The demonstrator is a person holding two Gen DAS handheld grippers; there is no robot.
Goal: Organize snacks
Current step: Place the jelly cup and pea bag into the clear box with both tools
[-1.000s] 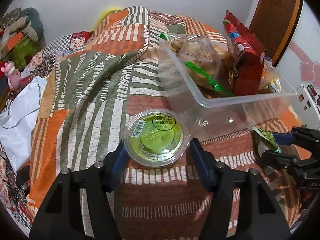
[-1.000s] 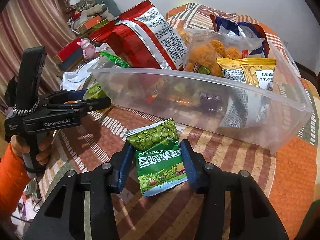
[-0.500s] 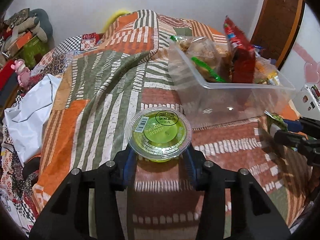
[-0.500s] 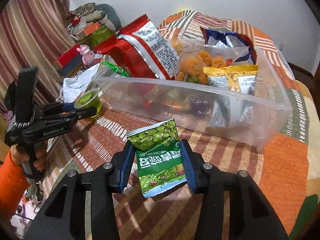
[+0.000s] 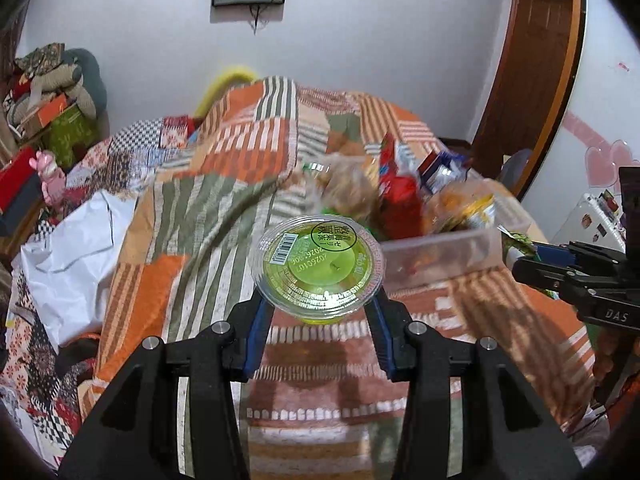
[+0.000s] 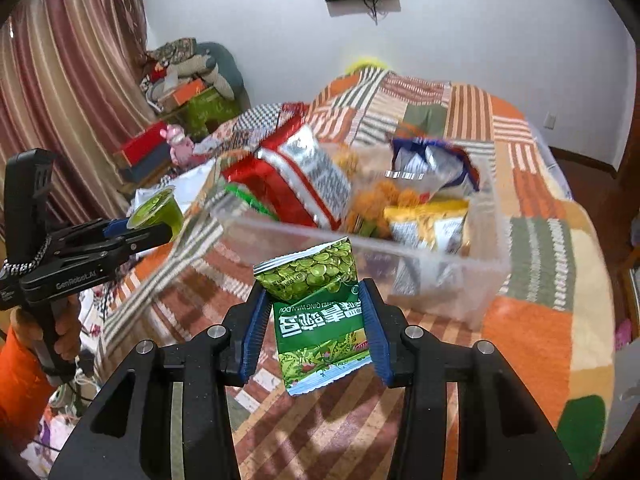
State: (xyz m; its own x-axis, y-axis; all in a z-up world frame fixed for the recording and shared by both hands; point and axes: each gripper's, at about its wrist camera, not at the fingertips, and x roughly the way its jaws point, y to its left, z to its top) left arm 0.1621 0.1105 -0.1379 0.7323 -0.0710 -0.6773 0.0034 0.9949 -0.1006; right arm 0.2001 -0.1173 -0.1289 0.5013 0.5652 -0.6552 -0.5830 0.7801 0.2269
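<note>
Left gripper (image 5: 318, 312), jaws clamped on a green jelly cup (image 5: 318, 266), which sits between the blue pads, clear of the patchwork bedspread (image 5: 192, 216). Right gripper (image 6: 316, 328), jaws closed on a green pea packet (image 6: 320, 312), upright between its pads. Beyond both sets of jaws stands a clear plastic bin (image 6: 460, 276) filled with snack bags (image 6: 316, 180).

jelly cup (image 5: 318, 266): clear glossy plastic
pea packet (image 6: 320, 312): shiny foil, seemingly
bin (image 6: 448, 268): translucent smooth plastic
bedspread (image 5: 224, 168): matt woven cloth
door (image 5: 532, 76): polished wood
</note>
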